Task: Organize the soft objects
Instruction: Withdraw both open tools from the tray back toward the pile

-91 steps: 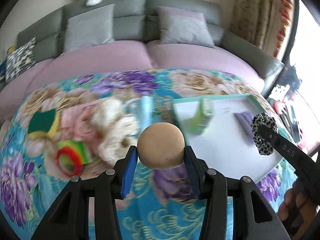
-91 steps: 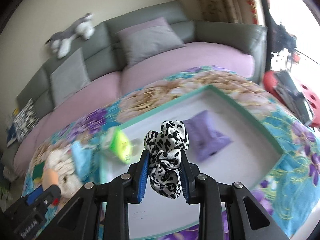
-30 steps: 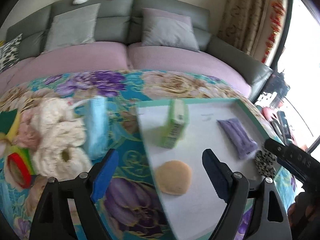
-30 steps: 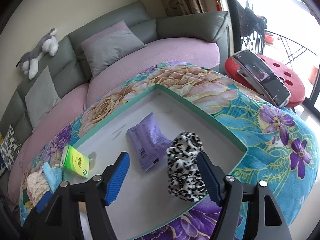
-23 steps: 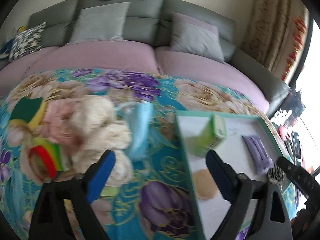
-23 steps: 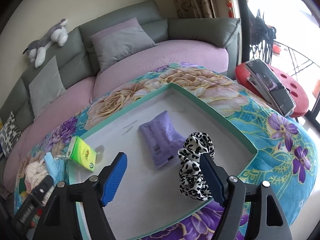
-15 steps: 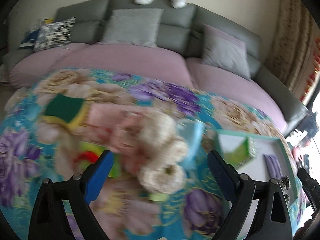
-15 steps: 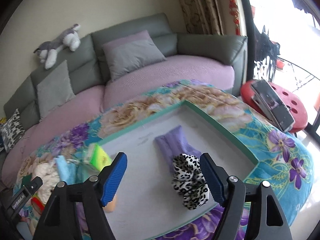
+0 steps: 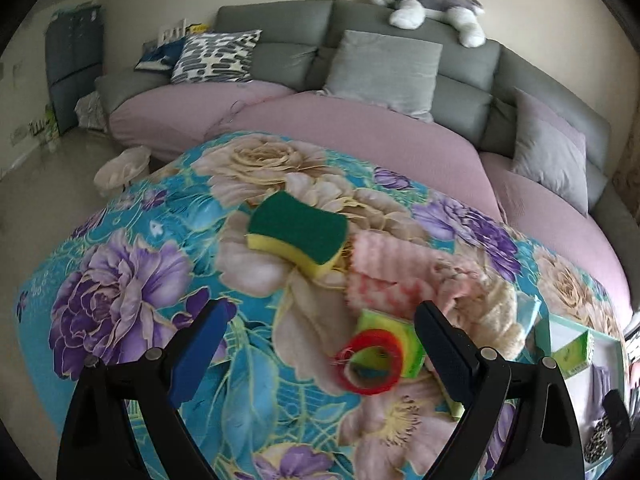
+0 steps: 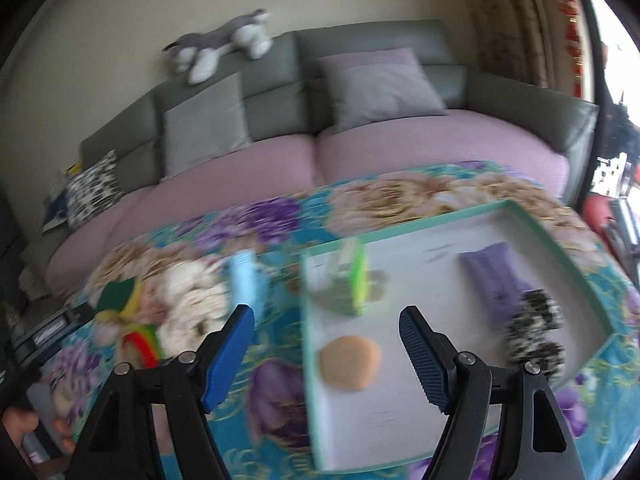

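Note:
My left gripper (image 9: 320, 348) is open and empty above the floral cloth. Ahead of it lie a green and yellow sponge (image 9: 298, 236), a pink cloth (image 9: 390, 272), a cream fluffy item (image 9: 494, 316) and a rainbow ring toy (image 9: 376, 358). My right gripper (image 10: 326, 350) is open and empty over the left rim of the white tray (image 10: 400, 432). The tray holds a tan round sponge (image 10: 350, 364), a leopard scrunchie (image 10: 534, 330), a purple pouch (image 10: 494, 276) and a green box (image 10: 354, 280). A light blue packet (image 10: 246, 280) lies left of the tray.
A grey and pink sofa (image 9: 360, 140) with cushions curves behind the table. A plush husky (image 9: 428, 4) lies on its back. The table's left edge drops to the floor (image 9: 48, 184). A red stool (image 10: 600, 216) stands at the right.
Both grippers let go: the tan sponge and the scrunchie now lie in the tray. My left gripper swung left to the pile of soft items. My right gripper swung left across the tray.

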